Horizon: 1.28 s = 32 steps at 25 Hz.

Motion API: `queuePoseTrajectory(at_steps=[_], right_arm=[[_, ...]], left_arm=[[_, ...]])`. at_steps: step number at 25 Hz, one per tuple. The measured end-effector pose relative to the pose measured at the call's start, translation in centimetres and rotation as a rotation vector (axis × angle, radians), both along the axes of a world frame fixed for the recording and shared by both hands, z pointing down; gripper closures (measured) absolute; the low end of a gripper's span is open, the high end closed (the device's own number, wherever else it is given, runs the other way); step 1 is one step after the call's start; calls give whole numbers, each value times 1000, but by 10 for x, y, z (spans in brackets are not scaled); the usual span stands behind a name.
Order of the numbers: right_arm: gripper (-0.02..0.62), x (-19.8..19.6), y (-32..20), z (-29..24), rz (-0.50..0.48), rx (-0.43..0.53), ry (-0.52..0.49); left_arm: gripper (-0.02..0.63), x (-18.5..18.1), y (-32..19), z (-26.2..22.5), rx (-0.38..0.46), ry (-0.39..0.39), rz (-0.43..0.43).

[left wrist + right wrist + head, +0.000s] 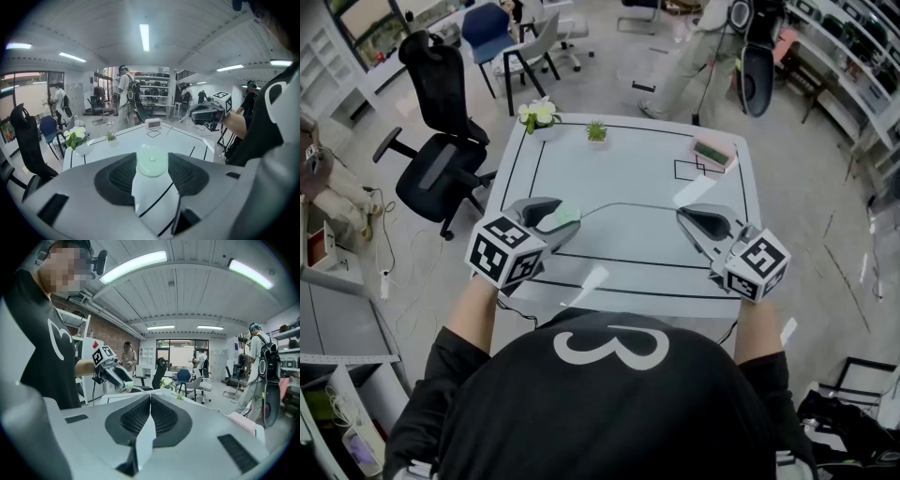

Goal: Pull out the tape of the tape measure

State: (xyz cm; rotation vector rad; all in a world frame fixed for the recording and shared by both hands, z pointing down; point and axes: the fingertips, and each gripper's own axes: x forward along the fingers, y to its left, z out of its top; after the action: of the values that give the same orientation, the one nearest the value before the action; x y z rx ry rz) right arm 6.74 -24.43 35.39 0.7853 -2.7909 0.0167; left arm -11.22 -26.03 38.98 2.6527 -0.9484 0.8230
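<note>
A round pale green tape measure (569,214) sits between the jaws of my left gripper (557,218), held above the white table (628,173). In the left gripper view its case (151,160) fills the gap between the dark pads. A thin tape (628,204) arcs from it across to my right gripper (684,216), whose jaws are shut on the tape's end. In the right gripper view the right gripper's (150,401) pads meet, and the left gripper (117,377) shows at the far left with the tape measure (126,385).
At the table's far edge stand white flowers in a pot (538,116), a small green plant (596,131) and a pink-and-green box (711,153). A black office chair (441,159) is left of the table. A person (694,56) walks behind it.
</note>
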Motion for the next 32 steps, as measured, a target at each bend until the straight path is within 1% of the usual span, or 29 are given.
queuePoseTrajectory(at_steps=[3, 6, 9, 12, 16, 20, 24, 26, 28, 32], right_arm=[[578, 6, -2, 6, 16, -14, 5], [578, 12, -3, 15, 36, -40, 12], [578, 16, -5, 33, 54, -65, 50], [578, 16, -11, 58, 87, -98, 92], [577, 14, -23, 100, 147, -175, 138], [577, 12, -35, 144, 189, -278, 198], [577, 8, -40, 186, 216, -386, 285], [577, 3, -39, 201, 219, -428, 321], [577, -2, -37, 211, 220, -454, 347], [575, -2, -39, 218, 241, -463, 379]], left_arm=[[393, 3, -2, 8, -16, -22, -3], [393, 5, -5, 19, -42, -28, -7], [393, 9, -10, 34, -72, -40, -14], [393, 11, -16, 57, -98, -83, -17], [393, 8, -19, 90, -140, -128, -29], [393, 5, -30, 122, -167, -160, -45], [393, 4, -38, 151, -204, -184, -58], [393, 3, -38, 164, -216, -210, -54], [393, 0, -37, 174, -217, -240, -42], [391, -1, -39, 177, -207, -229, -60]])
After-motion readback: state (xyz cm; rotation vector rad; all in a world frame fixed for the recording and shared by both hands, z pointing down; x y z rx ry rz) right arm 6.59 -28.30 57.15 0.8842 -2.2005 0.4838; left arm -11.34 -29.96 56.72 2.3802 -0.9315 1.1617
